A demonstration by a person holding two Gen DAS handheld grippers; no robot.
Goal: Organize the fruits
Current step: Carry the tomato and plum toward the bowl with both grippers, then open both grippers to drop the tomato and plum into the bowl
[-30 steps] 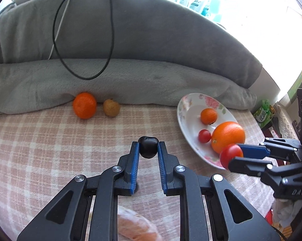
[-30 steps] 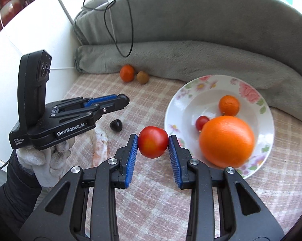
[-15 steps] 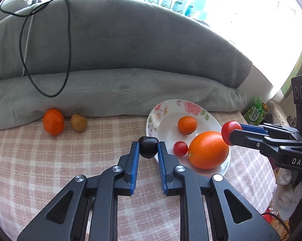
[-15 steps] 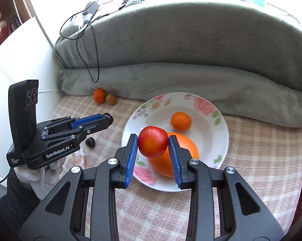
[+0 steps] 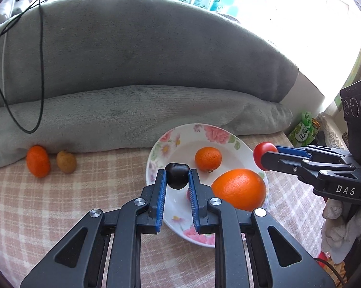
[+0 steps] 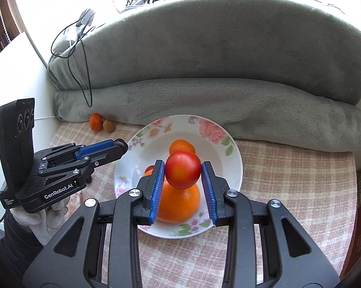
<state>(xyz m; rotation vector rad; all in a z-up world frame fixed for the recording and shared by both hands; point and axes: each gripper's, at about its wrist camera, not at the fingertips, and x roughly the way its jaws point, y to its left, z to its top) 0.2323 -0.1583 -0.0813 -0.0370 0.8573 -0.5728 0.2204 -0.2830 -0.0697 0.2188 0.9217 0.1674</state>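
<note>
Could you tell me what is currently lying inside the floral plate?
The floral plate holds a large orange and a small mandarin. A small red fruit shows only partly behind the gripper fingers, so its kind is unclear.

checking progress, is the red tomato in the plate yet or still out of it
Out. The red tomato is clamped in the right gripper, raised above the plate and its large orange, not resting inside.

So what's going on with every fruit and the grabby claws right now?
Left gripper: shut on dark fruit, above plate.
Right gripper: shut on red tomato, above plate.
Big orange: in plate.
Small mandarin: in plate.
Loose mandarin and brown fruit: on tablecloth.
</note>
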